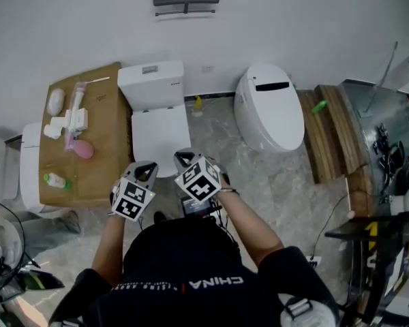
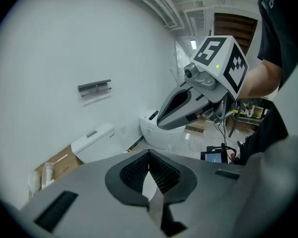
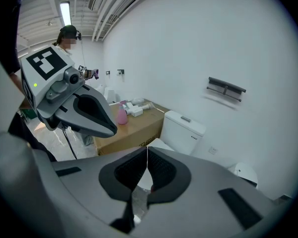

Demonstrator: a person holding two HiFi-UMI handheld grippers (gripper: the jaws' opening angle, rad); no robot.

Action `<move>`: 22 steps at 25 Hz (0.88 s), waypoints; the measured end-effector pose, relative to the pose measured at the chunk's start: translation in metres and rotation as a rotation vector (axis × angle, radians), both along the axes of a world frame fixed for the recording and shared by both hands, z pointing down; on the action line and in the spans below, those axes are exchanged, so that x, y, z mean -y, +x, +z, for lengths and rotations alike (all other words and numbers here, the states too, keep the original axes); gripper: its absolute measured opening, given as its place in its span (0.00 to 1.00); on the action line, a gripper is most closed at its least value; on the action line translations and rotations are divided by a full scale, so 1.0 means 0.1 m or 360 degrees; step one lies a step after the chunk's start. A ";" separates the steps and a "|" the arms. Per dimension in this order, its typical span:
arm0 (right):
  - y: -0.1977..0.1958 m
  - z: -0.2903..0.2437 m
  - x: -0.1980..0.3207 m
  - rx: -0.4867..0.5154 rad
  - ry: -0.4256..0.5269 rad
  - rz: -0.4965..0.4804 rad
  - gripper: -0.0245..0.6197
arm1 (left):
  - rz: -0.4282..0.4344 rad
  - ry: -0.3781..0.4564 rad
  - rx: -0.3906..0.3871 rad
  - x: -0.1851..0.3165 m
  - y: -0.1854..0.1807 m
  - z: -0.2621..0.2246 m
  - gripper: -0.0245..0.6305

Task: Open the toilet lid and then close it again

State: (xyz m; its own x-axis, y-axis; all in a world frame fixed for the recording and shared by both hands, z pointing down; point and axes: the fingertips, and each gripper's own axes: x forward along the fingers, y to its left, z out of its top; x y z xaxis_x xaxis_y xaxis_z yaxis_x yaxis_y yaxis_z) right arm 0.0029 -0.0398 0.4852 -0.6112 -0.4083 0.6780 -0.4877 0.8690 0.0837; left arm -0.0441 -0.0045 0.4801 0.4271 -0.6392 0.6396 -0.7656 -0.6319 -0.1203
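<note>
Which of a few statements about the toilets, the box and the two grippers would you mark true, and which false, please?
1. The lid of the square toilet is down. True.
2. The left gripper has its jaws wide apart. False: they are together, with nothing between them.
3. A pink bottle is on the cardboard box. True.
4. The right gripper is clamped on the lid. False: its jaws are together on nothing.
5. The oval toilet is to the left of the square toilet in the head view. False: it is to its right.
</note>
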 end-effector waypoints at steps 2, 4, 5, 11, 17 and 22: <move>-0.02 0.00 0.00 -0.0009 0.0001 -0.0011 0.06 | -0.0002 -0.0002 0.0007 0.00 -0.02 0.01 0.05; -0.05 0.00 0.02 -0.0028 0.0020 -0.0032 0.06 | -0.0001 0.0000 0.0001 0.00 -0.03 0.01 0.05; -0.06 0.00 0.04 -0.0041 0.0034 -0.0045 0.06 | 0.0003 0.0005 -0.0002 0.01 -0.04 0.01 0.05; -0.06 0.10 0.08 -0.0108 0.0043 -0.0110 0.06 | 0.0055 0.0026 0.0047 0.03 -0.06 0.09 0.05; -0.05 0.45 0.14 -0.0193 0.0041 -0.0117 0.06 | 0.0101 -0.0039 0.0073 0.06 -0.04 0.47 0.10; -0.09 1.22 0.10 -0.0356 0.0040 -0.0253 0.09 | 0.0223 -0.0198 0.0330 0.01 -0.04 1.34 0.34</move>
State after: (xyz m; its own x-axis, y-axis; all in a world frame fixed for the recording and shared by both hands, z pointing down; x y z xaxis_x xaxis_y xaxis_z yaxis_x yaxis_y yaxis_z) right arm -0.0061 -0.0497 0.6073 -0.5051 -0.3377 0.7943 -0.3123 0.9294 0.1965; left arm -0.0486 -0.0051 0.6143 0.3576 -0.4942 0.7924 -0.6366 -0.7498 -0.1803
